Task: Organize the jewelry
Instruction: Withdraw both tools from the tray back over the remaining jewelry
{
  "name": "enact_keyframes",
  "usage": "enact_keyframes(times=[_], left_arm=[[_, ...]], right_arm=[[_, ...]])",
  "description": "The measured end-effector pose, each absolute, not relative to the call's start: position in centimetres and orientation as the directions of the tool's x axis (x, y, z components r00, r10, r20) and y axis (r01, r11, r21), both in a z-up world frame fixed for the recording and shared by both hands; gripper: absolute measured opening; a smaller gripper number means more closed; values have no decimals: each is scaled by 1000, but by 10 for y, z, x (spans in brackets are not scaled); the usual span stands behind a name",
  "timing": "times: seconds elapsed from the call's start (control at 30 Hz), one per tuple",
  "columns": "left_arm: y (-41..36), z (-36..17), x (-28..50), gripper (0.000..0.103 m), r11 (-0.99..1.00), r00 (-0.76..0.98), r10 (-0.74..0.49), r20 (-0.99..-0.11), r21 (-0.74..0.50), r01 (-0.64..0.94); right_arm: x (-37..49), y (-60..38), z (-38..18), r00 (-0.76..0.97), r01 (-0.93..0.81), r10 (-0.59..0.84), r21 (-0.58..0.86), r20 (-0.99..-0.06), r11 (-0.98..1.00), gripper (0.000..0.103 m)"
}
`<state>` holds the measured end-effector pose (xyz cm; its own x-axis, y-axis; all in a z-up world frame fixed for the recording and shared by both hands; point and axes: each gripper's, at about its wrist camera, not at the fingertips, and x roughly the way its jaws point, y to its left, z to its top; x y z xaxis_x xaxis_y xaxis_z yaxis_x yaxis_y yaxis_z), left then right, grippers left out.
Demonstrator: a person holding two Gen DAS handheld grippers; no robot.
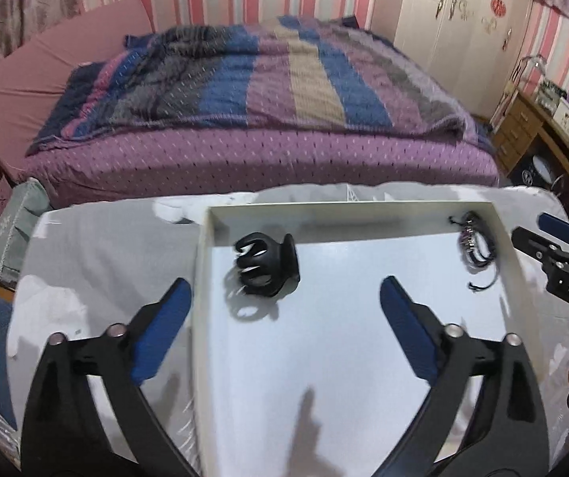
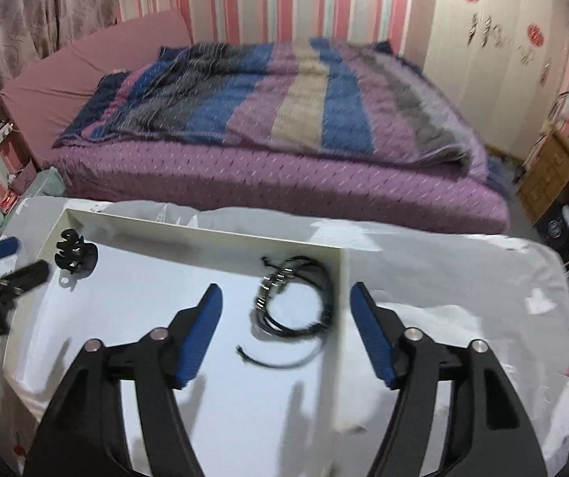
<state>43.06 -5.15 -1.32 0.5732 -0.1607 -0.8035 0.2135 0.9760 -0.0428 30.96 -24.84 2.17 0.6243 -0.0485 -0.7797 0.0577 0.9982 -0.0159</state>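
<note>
A white tray (image 1: 204, 262) sits on a white-covered table. A black claw hair clip (image 1: 266, 264) lies in its far left part and a black corded bracelet with metal beads (image 1: 475, 250) in its far right corner. My left gripper (image 1: 284, 302) is open and empty, just short of the clip. In the right wrist view the bracelet (image 2: 296, 302) lies ahead between the fingers of my open, empty right gripper (image 2: 286, 310). The clip (image 2: 75, 256) and tray rim (image 2: 204, 230) show there too. The right gripper (image 1: 538, 238) shows at the left view's right edge.
A bed with a striped purple and blue blanket (image 1: 252, 91) stands right behind the table. A white wardrobe (image 1: 463, 20) and a wooden desk (image 1: 531, 131) are at the far right. A white cloth (image 2: 463, 286) covers the table around the tray.
</note>
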Motion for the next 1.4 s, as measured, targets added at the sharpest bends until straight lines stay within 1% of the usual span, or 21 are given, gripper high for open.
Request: enact_keyframes(times=[0.07, 0.13, 0.23, 0.3, 0.43, 0.6, 0.8, 0.87, 0.97, 1.13, 1.4], left_arm=[[-41, -5, 417, 97, 980, 590, -143, -795, -29, 199], [-28, 5, 400, 99, 983, 601, -129, -789, -21, 183], [-7, 17, 372, 100, 988, 622, -93, -778, 6, 155], [5, 20, 353, 100, 990, 629, -74, -774, 17, 138], [22, 18, 317, 100, 992, 621, -74, -780, 7, 128], [32, 11, 272, 100, 993, 637, -13, -771, 65, 99], [38, -9, 230, 100, 995, 611, -48, -790, 16, 100], [38, -15, 219, 100, 995, 603, -50, -797, 12, 98], [41, -19, 197, 100, 995, 608, -76, -791, -18, 101], [38, -28, 175, 100, 994, 613, -87, -786, -27, 106], [35, -39, 149, 100, 992, 642, -105, -759, -34, 121]], right_arm=[[289, -253, 33, 644, 70, -62, -22, -762, 997, 86], [271, -256, 40, 652, 76, -74, -32, -754, 997, 88], [245, -260, 48, 657, 90, -95, -47, -748, 995, 88], [230, -264, 50, 659, 100, -86, -27, -747, 995, 88], [200, -273, 47, 639, 133, -65, 27, -767, 991, 88], [158, -270, 35, 640, 182, -104, 19, -761, 983, 88], [117, -271, 19, 634, 219, -117, 32, -764, 975, 88], [105, -272, 16, 625, 236, -142, 13, -768, 972, 88], [86, -273, 10, 623, 247, -163, -5, -765, 969, 88], [56, -274, 0, 622, 259, -176, -12, -763, 966, 88], [17, -282, -6, 671, 278, -146, 64, -727, 958, 88]])
